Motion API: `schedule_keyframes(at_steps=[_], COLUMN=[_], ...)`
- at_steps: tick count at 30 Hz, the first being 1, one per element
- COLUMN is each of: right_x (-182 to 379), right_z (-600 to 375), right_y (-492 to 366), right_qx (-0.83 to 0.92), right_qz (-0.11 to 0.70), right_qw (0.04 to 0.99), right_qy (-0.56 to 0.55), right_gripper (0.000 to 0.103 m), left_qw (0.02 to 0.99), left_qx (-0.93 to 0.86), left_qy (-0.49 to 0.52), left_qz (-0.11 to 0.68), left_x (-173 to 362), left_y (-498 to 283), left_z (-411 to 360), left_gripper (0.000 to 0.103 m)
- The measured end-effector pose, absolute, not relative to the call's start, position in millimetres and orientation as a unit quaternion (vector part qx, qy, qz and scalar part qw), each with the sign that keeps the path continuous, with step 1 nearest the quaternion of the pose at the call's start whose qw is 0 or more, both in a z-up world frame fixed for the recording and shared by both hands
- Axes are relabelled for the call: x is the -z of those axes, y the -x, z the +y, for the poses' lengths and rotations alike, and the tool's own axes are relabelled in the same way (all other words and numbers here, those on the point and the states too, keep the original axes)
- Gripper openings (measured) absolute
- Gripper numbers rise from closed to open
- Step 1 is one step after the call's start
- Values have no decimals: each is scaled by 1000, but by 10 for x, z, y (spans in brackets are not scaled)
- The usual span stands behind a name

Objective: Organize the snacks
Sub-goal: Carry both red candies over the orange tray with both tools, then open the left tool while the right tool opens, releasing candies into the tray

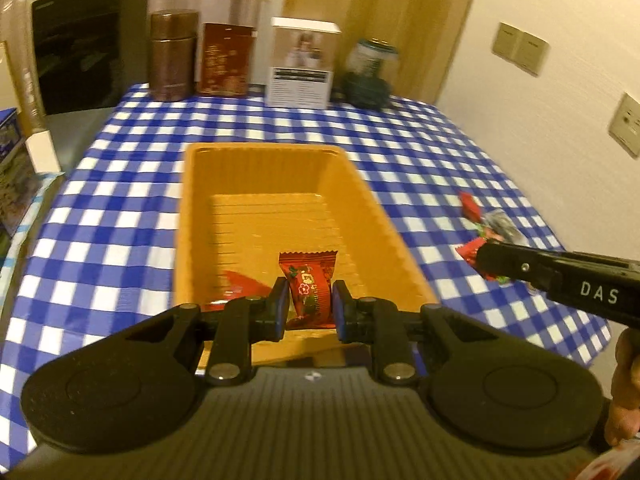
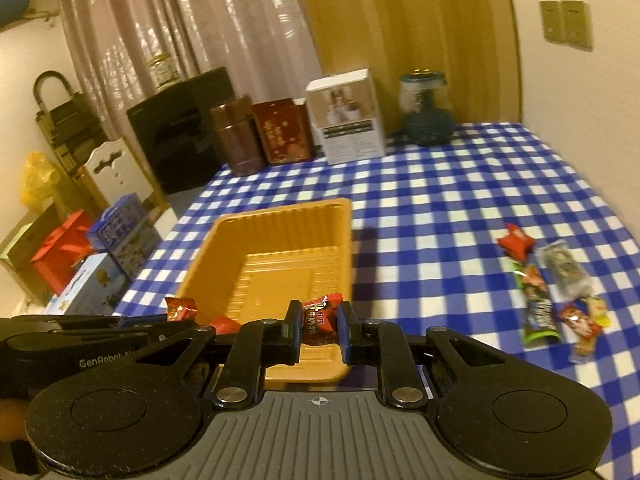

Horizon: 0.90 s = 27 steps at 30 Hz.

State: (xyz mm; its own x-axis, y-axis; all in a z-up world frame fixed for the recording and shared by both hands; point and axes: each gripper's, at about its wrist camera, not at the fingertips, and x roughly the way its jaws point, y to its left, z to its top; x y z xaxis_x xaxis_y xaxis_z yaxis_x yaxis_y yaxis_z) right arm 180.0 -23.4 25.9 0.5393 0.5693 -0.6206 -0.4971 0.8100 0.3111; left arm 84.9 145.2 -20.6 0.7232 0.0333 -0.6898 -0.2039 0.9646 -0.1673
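Observation:
An orange plastic tray (image 1: 280, 152) (image 2: 280, 210) sits on the blue-checked tablecloth. My left gripper (image 1: 310, 306) is shut on a red candy packet (image 1: 310, 288) over the tray's near end. Another red wrapper (image 1: 236, 284) lies in the tray. My right gripper (image 2: 319, 330) is shut on a red and black snack packet (image 2: 320, 316) above the tray's near right corner. It also shows in the left wrist view (image 1: 560, 276). Several loose snacks (image 2: 552, 296) (image 1: 488, 232) lie on the cloth to the right.
Along the back stand a brown tin (image 1: 174, 54), a dark red box (image 1: 226, 60), a white box (image 1: 302, 64) and a glass jar (image 1: 370, 74). A black box (image 1: 88, 44) and cartons (image 2: 116, 236) stand left of the table. The wall is close on the right.

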Motion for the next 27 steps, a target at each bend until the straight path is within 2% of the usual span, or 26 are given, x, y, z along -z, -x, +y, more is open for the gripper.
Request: schedule_keyframes(at_steps=[20,22,24,27], right_x=[37,51,59,62], right_z=[173,189,199,209], right_y=[-2018,-2029,-2034,-2035], right_qx=[-320,-320,-321,-321], right_qz=[395,396,397,397], right_qw=[860,859,859,859], right_qy=[-45,-45,-46,-46], right_gripper=[19,19,19,19], left_qw=[917,916,915,916], left_qx=[-66,-72,-79,-81], left_qy=[122,118,110,113], left_qz=[374,376,379,377], left_x=[421,436,455,462], left_y=[-1020,-1043,-1063,-1046], left_z=[1604,1610,1614,1637], left_gripper=[20,22,30,31])
